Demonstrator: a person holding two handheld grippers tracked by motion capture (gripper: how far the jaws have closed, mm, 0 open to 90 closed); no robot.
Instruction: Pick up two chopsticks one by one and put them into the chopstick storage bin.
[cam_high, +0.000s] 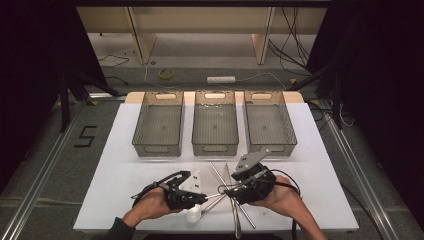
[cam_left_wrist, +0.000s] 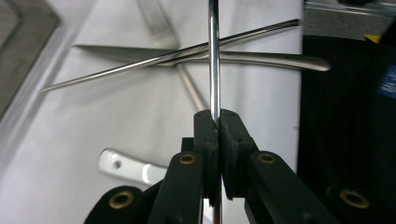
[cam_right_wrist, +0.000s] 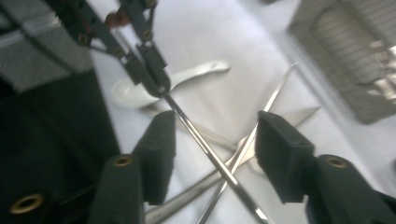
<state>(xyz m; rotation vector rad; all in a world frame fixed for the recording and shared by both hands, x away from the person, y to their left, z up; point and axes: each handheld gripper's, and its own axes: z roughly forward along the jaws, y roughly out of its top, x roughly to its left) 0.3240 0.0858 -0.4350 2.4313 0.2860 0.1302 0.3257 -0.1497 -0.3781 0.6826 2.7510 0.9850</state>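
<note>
- High view: both grippers meet at lower centre over scattered cutlery; three empty bins (cam_high: 215, 131) wait above for sorting.
- Left gripper view: left gripper (cam_left_wrist: 218, 122) pinches a steel chopstick (cam_left_wrist: 214, 56), upright at centre, lifting it clear.
- Right gripper view: right gripper (cam_right_wrist: 215, 140) is spread, the chopstick passing untouched between its jaws, apparently a handover.

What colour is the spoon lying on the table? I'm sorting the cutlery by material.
White, glossy spoon; the right gripper view shows it best.

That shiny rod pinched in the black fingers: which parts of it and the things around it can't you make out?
- Rod: far end cut off by the top edge, left gripper view.
- Rod's near end: leaves the bottom edge, right gripper view.
- White spoon: bowl hidden behind the left gripper.
- Fork: blurred.
</note>
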